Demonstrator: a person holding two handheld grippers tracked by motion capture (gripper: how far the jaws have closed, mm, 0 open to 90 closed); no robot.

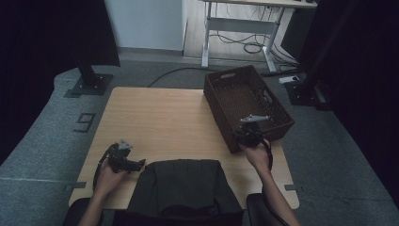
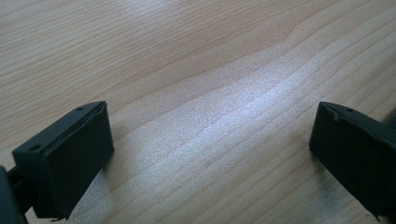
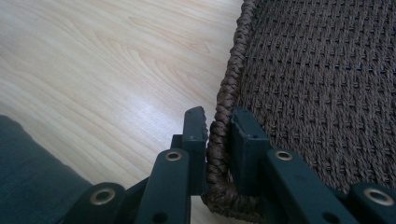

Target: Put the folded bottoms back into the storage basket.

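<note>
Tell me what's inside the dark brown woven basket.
The dark brown woven basket shows only its bare woven floor; the right gripper, clamped on the near rim, covers that corner.

One mark could be read: a large digit, a "9" [image 1: 84, 122], was taped in dark strips on the grey floor [image 1: 42, 141], beyond the table's left edge. It lay up and to the left of the left gripper [image 1: 141, 163], well apart from it. No lettering could be made out on the basket [image 1: 221, 113] clamped by the right gripper [image 3: 217, 126].
</note>
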